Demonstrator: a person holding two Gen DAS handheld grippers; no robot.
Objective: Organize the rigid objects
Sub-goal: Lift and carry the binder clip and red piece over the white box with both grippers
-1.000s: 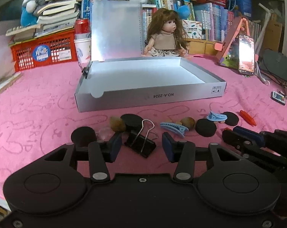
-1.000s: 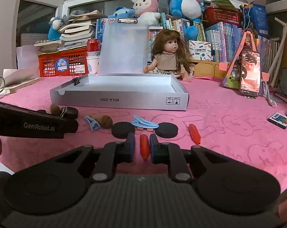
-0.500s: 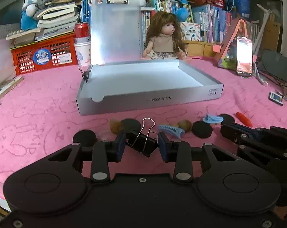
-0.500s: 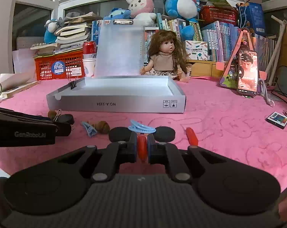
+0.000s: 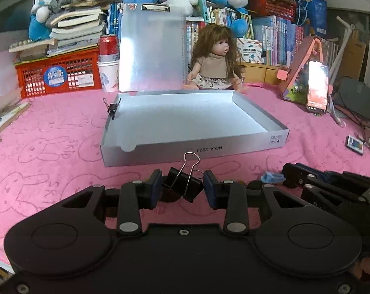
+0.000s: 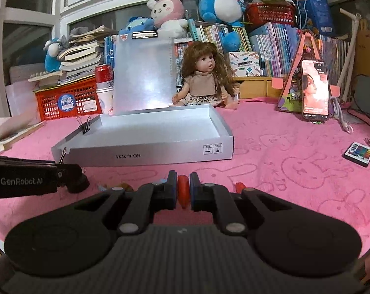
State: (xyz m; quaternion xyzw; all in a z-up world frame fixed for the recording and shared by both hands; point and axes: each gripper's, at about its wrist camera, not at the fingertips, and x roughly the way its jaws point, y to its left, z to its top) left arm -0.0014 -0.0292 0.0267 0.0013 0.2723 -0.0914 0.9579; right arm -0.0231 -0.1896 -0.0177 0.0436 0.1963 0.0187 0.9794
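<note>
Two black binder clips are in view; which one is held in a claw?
The larger binder clip, pinched in the left claw near the camera. The other binder clip is clamped on the silver box's far left wall.

both wrist views look forward, low and close over the pink cloth (image 5: 50, 132) — sharing the silver box (image 6: 160, 155) ahead.

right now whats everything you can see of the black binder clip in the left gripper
The black binder clip is held off the pink cloth, pinched across its body by the left gripper. Its body looks like folded black metal, tilted. Two silver wire handles stand up from it, one loop rising in front of the silver box wall. Only the pads touch it.
</note>
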